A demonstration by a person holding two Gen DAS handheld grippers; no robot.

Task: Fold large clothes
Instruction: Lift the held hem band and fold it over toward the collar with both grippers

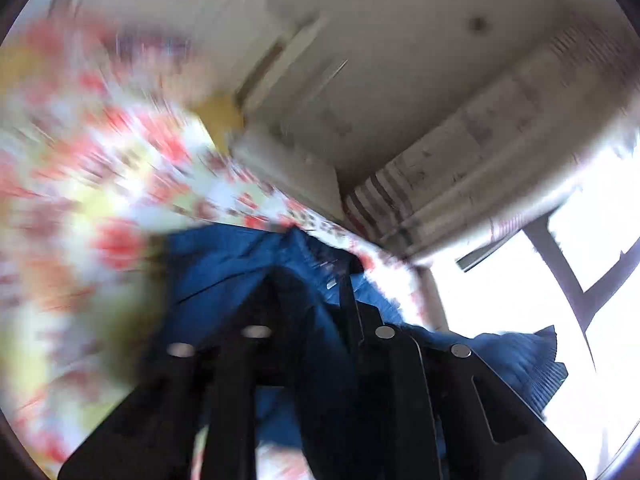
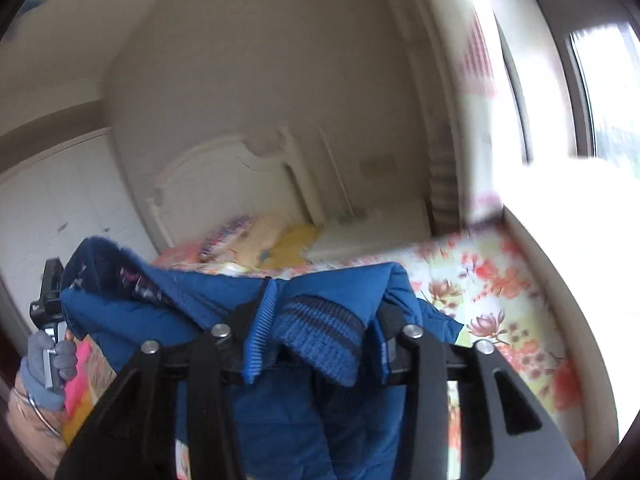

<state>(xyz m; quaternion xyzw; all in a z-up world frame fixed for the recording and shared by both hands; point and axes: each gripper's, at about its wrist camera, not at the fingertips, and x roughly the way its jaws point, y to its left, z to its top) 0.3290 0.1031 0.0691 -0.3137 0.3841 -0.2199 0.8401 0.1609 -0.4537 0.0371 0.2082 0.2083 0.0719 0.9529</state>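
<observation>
A large blue padded jacket with a dark striped knit cuff hangs in the air above the bed, stretched between both grippers. My right gripper is shut on a bunch of it, the cuff and a ribbed hem filling the gap between its fingers. In the left wrist view the jacket drapes over my left gripper, which is shut on a fold. The right wrist view also shows the left gripper at the far left, held by a grey-gloved hand at the jacket's other end.
A bed with a floral sheet lies beneath, with pillows against a white headboard. A white nightstand stands beside it. A bright window is on the right and white wardrobe doors on the left.
</observation>
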